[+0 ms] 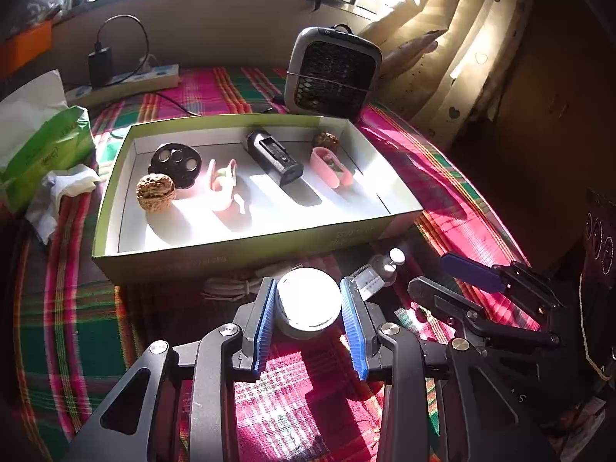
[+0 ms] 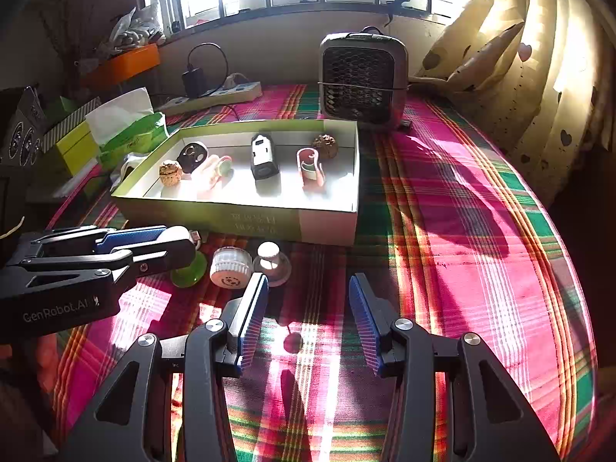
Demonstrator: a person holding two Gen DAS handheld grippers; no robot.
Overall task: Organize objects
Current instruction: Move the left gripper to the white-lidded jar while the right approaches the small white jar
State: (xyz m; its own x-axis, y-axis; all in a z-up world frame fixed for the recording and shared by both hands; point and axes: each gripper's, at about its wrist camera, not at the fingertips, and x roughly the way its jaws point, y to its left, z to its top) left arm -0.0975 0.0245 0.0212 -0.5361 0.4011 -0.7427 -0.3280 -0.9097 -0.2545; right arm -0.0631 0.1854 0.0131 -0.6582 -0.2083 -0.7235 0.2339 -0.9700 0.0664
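Left wrist: fingers (image 1: 308, 304) flank white jar (image 1: 308, 310)

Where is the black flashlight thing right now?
The black flashlight lies in the middle of the green box, seen in both views, between the pink clip on its right and the pale pink piece on its left.

The left hand-held gripper (image 1: 308, 304) is tilting downward, its 2 blue-padded fingers (image 1: 265, 323) standing on either side of a round white object, the pads at or very near its sides; whether they are pressing on it is not clear. The right hand-held gripper (image 2: 308, 319) is also pointing downward, its 2 fingers (image 2: 252, 321) standing apart with nothing between them. Part of a hand (image 2: 46, 358) is showing beneath the left gripper's black body.
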